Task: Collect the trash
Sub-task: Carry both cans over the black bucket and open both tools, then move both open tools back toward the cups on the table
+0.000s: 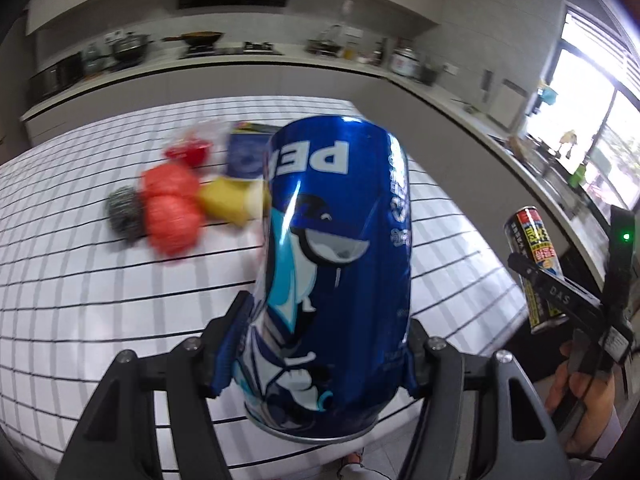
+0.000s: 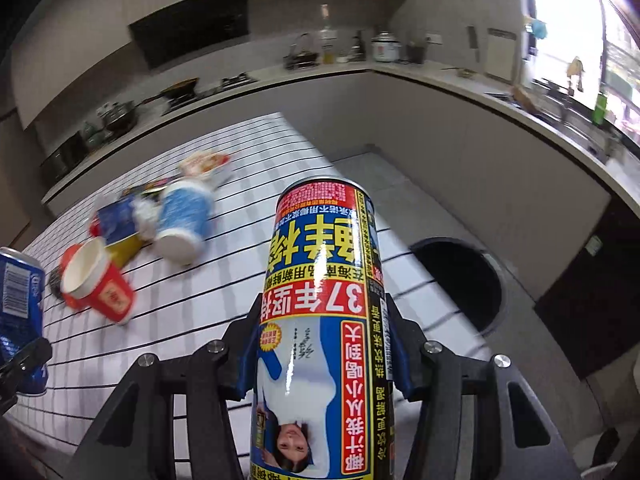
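Both of my tongs are closed on cans: my left gripper point(image 1: 320, 348) clamps a dented blue aluminium Pepsi can point(image 1: 332, 264) filling the centre of its view, logo upside down, and my right gripper point(image 2: 320, 356) pinches a tall slim yellow-and-red printed drink can point(image 2: 320, 320) at the centre of its own. Behind them lies a white table with dark grid lines point(image 2: 200, 312), where a red paper cup point(image 2: 98, 284) and a blue-and-white paper cup point(image 2: 182, 220) lie tipped over among blurred wrappers at the left of the right view. At that view's right, beyond the table edge, I see a round grey bin with a black liner point(image 2: 464, 284), its mouth open.
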Available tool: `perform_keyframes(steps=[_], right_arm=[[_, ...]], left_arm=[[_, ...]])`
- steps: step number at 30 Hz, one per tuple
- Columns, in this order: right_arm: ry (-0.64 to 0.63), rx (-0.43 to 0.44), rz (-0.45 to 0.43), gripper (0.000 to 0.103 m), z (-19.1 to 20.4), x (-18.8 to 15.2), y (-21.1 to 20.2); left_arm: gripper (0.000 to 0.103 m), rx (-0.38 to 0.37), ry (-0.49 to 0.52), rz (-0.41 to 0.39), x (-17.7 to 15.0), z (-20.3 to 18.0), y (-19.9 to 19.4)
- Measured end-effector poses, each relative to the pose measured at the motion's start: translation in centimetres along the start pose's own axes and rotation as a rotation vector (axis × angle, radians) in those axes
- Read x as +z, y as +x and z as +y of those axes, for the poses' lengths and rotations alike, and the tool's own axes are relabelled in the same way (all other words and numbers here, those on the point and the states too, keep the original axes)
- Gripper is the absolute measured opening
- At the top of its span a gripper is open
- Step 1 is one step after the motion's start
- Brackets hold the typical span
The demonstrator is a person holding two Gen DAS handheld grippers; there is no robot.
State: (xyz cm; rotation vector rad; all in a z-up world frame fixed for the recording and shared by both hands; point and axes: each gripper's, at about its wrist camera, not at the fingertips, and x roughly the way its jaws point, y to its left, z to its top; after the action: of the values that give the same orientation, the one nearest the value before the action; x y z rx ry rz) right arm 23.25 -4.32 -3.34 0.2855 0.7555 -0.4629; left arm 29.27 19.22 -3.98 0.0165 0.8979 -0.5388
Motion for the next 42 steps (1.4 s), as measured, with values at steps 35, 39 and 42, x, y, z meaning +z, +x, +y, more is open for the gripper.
perform_keyframes(steps=[35, 39, 42], right_arm=[[-0.025, 0.11, 0.273, 0.068, -29.1, 5.4, 24.2], [-0.013, 0.1, 0.236, 0.068, -29.7, 6.5, 22.6], [-0.018, 0.103, 0.217, 0.068, -29.4, 7.2, 21.4]], left_arm=[[0.077, 0.175, 0.051, 0.387, 4.1, -32.2, 26.3], [0.078, 0.168, 0.055, 0.363, 5.3, -33.7, 25.3], [0.078, 0.148, 0.032, 0.319, 5.9, -32.8, 23.0]])
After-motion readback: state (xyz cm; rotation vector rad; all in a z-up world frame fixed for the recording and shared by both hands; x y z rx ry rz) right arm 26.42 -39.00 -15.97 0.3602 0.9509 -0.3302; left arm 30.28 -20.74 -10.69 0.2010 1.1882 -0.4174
